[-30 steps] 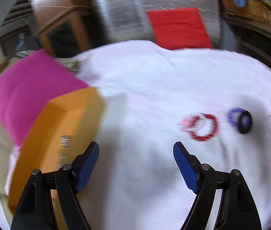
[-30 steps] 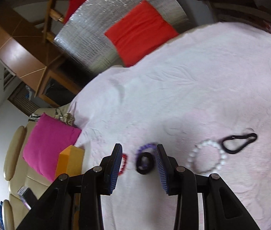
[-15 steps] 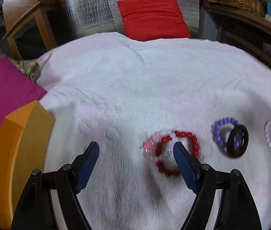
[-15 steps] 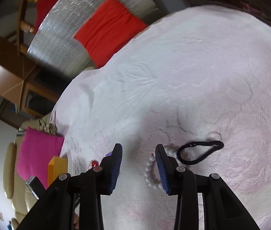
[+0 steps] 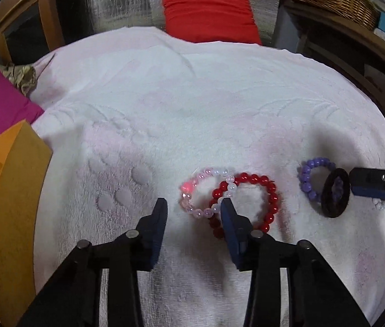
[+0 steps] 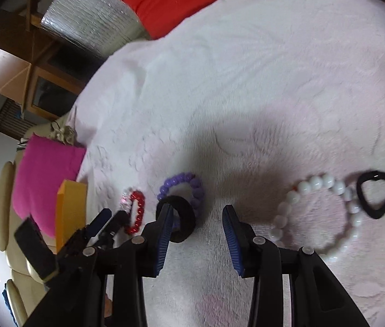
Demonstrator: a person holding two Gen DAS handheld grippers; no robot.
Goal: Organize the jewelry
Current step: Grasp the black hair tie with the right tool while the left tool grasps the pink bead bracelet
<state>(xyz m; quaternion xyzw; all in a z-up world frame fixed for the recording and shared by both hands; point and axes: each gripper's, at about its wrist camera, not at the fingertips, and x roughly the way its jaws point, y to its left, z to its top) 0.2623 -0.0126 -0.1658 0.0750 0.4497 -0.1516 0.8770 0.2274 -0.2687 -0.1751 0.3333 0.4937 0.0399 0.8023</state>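
You are holding your left gripper (image 5: 193, 207) low over the white towel (image 5: 192, 109), jaws spread, its right finger lying across where the pink bead bracelet (image 5: 203, 190) overlaps the red bead bracelet (image 5: 246, 204). Your right gripper (image 6: 196, 218) is also gaping and holding nothing, its left finger touching the black ring (image 6: 177, 218) resting on the purple bead bracelet (image 6: 181, 190); the white bead bracelet (image 6: 320, 218) and black carabiner (image 6: 377, 193) are lying to its right.

red bracelet (image 5: 257, 204) overlapping pink bracelet (image 5: 200, 190)
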